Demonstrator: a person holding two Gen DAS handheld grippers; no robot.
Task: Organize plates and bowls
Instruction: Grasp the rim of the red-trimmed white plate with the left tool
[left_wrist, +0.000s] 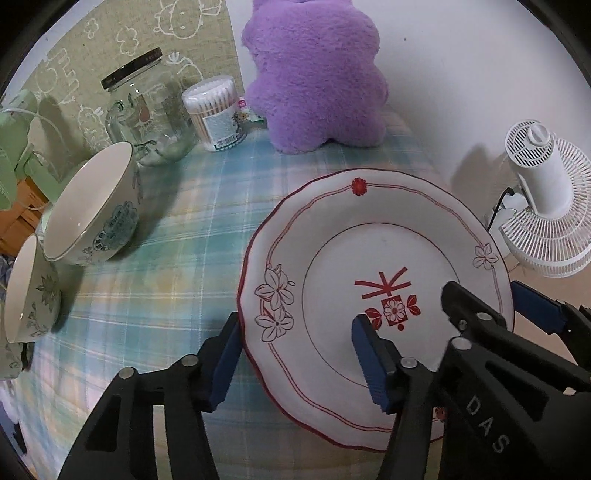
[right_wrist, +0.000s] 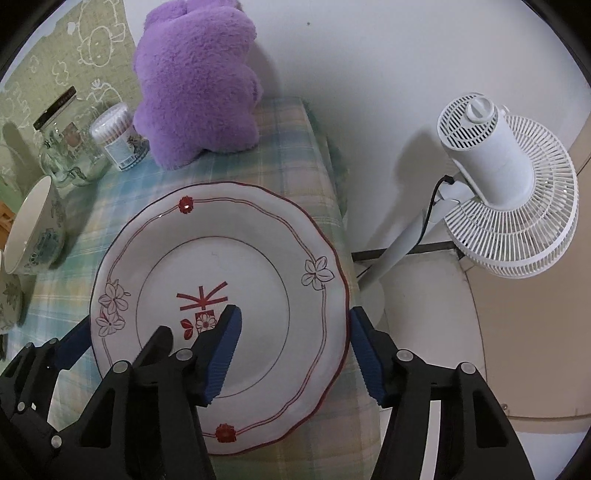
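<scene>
A white plate (left_wrist: 384, 258) with red trim and flower drawings lies flat on the plaid tablecloth; it also shows in the right wrist view (right_wrist: 236, 258). My left gripper (left_wrist: 299, 358) is open, one finger outside the plate's left rim and one over its middle. My right gripper (right_wrist: 295, 350) is open, straddling the plate's right rim, one finger over the middle and one off the table's right edge. A large white bowl (left_wrist: 92, 214) with blue flowers and a smaller bowl (left_wrist: 29, 295) stand at the left.
A purple plush toy (left_wrist: 314, 74), a glass jar (left_wrist: 147, 110) and a cotton swab tub (left_wrist: 216, 110) stand at the back. A white fan (right_wrist: 509, 184) stands on the floor right of the table's edge (right_wrist: 343, 229).
</scene>
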